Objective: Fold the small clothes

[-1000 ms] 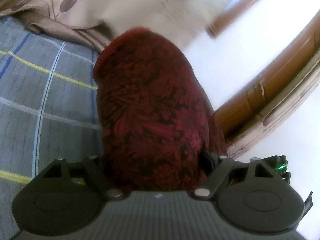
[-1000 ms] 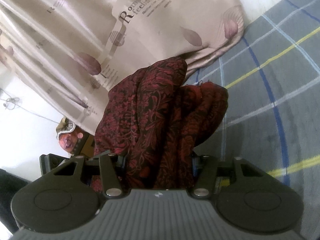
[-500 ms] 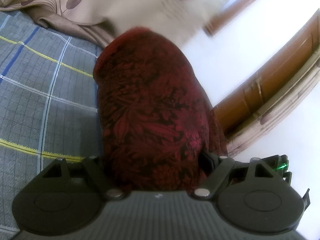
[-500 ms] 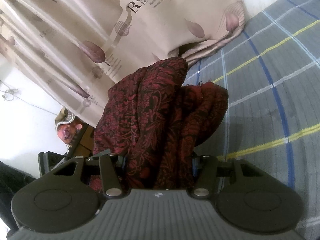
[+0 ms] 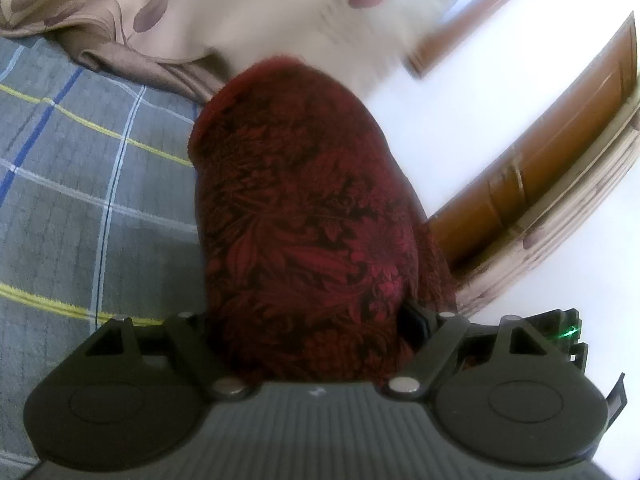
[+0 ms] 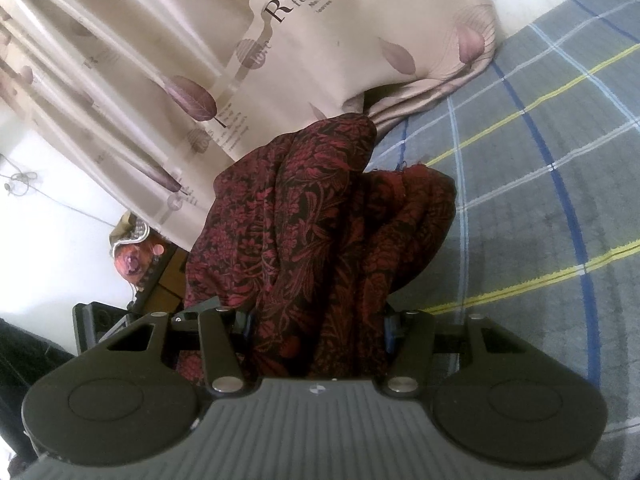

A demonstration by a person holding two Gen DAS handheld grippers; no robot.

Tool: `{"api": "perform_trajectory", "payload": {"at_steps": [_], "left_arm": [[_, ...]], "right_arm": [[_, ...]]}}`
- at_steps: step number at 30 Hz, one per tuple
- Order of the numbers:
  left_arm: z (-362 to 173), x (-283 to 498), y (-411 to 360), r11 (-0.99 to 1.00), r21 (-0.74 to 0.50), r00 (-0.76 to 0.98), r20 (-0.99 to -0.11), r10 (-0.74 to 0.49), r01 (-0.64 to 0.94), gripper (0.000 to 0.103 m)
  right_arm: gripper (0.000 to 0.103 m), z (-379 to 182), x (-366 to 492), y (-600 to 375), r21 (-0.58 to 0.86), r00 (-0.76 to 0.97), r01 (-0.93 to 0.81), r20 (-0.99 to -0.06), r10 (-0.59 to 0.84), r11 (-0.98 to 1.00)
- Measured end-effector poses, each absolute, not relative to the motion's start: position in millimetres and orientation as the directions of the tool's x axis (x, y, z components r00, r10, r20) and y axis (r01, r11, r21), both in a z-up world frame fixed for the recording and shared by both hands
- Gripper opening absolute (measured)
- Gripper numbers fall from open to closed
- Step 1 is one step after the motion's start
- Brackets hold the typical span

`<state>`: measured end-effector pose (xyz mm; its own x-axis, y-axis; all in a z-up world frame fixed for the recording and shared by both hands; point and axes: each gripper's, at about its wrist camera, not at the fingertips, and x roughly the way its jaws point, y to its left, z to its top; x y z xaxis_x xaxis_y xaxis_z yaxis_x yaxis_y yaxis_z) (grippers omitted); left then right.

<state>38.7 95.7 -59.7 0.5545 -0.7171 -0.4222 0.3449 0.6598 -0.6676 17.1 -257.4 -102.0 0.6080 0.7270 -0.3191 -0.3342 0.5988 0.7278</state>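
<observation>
Bedsheet (image 5: 80,200) has slid under both tongs (image 5: 308,320) (image 6: 316,328), each clenched on bunched red cloth (image 6: 320,220).

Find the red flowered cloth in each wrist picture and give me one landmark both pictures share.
Left wrist: the red flowered cloth fills the centre, rising from between the left gripper's fingers.
Right wrist: the cloth stands bunched at centre, rising from the right gripper.
Shared landmark: the grey checked bedsheet, left of the cloth in the left view, right of it in the right view.
</observation>
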Motion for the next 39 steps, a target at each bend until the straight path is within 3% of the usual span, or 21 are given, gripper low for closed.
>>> {"api": "perform_trajectory", "payload": {"at_steps": [17, 26, 31, 33, 39], "left_arm": [[-86.0, 51.7, 92.3, 0.706, -0.617, 0.582, -0.449, -0.678, 0.347, 0.083], [-105.5, 41.0, 89.8, 0.757, -0.575, 0.644, -0.458, -0.613, 0.310, 0.090], [-106.5, 29.3, 84.7, 0.799, -0.515, 0.697, -0.448, -0.560, 0.311, 0.095], [-105.5, 25.4, 86.8, 0.802, -0.512, 0.713, -0.432, -0.552, 0.310, 0.095], [-84.9, -0.6, 98.9, 0.838, -0.487, 0.793, -0.397, -0.462, 0.245, 0.095]], "right_arm": [[0.056, -133.8, 33.4, -252.3, 0.746, 0.631, -0.298, -0.315, 0.709, 0.596], [0.056, -151.6, 44.6, -245.2, 0.682, 0.624, -0.282, -0.403, 0.669, 0.674], [0.068, -151.0, 38.8, -233.7, 0.550, 0.657, -0.317, -0.461, 0.597, 0.773], [0.081, -154.2, 35.3, -230.9, 0.506, 0.685, -0.315, -0.465, 0.561, 0.803], [0.091, -152.0, 23.9, -243.1, 0.509, 0.741, -0.312, -0.398, 0.540, 0.803]]}}
